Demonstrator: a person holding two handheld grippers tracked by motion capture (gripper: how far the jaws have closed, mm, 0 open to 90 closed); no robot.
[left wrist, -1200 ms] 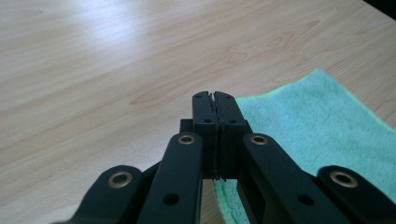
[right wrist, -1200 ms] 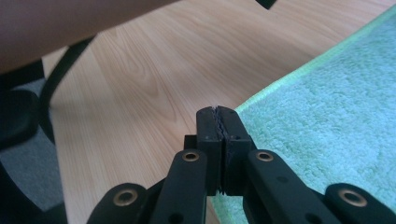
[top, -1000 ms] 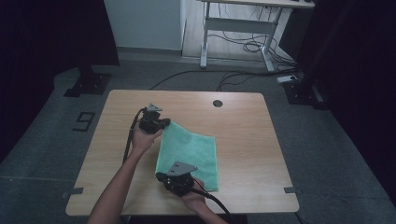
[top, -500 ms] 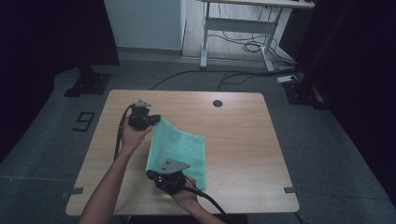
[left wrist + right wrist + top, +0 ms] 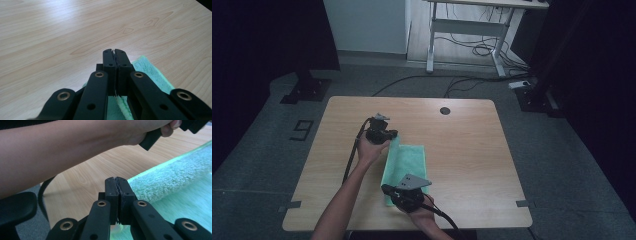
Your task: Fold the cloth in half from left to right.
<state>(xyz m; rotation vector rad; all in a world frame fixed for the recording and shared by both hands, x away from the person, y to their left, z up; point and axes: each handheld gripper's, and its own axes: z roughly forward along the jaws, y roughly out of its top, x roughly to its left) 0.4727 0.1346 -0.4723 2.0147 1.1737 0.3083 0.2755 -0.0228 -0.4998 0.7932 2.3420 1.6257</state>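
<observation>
each tool, left (image 5: 388, 136) and right (image 5: 388, 190), is clamped on a corner of the cloth (image 5: 409, 160). you hold both ends so its fold lands straight on the desk (image 5: 472, 150).

Two bare forearms, no sleeves on them, carry a black left gripper (image 5: 382, 134) and a black right gripper (image 5: 404, 194), each with brass-ringed rivets on flat black jaw links, a thick black trailing cable and a grey three-cornered top plate.

The high view looks down on the desk (image 5: 462, 150); both claw views skim it closely, sharing the green towel (image 5: 404, 160).
</observation>
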